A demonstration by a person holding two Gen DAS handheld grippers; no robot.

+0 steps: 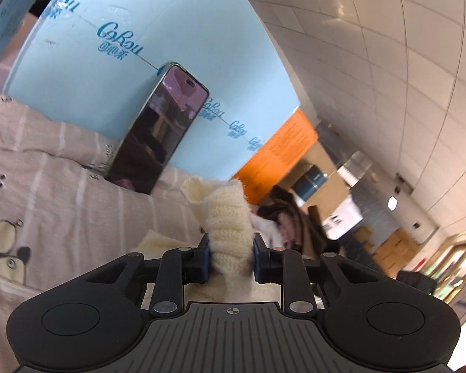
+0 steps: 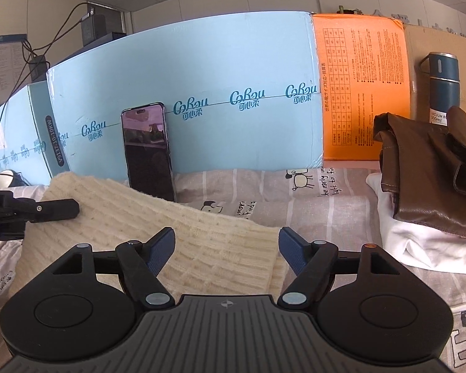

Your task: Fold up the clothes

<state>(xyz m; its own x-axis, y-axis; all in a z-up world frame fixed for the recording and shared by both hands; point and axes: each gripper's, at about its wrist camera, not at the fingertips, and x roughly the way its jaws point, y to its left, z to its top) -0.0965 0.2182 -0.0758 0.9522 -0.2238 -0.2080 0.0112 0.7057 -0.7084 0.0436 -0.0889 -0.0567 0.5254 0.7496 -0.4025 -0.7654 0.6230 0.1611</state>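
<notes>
A cream knitted garment (image 2: 158, 217) lies folded on the striped bedsheet (image 2: 326, 214). In the left wrist view my left gripper (image 1: 231, 256) is shut on a bunched roll of the cream knit (image 1: 228, 217), which stands up between its blue pads. The same gripper's black finger (image 2: 57, 209) shows at the left edge of the right wrist view, resting on the knit's upper left part. My right gripper (image 2: 226, 250) hovers just over the knit's near right corner, open, with nothing between its blue pads (image 2: 290, 248).
A phone (image 2: 147, 152) leans upright against a light blue carton (image 2: 202, 71) behind the garment. An orange box (image 2: 363, 87) and a blue flask (image 2: 443, 87) stand to the right. A brown leather garment (image 2: 425, 174) lies on folded white cloth (image 2: 419, 248) at the right.
</notes>
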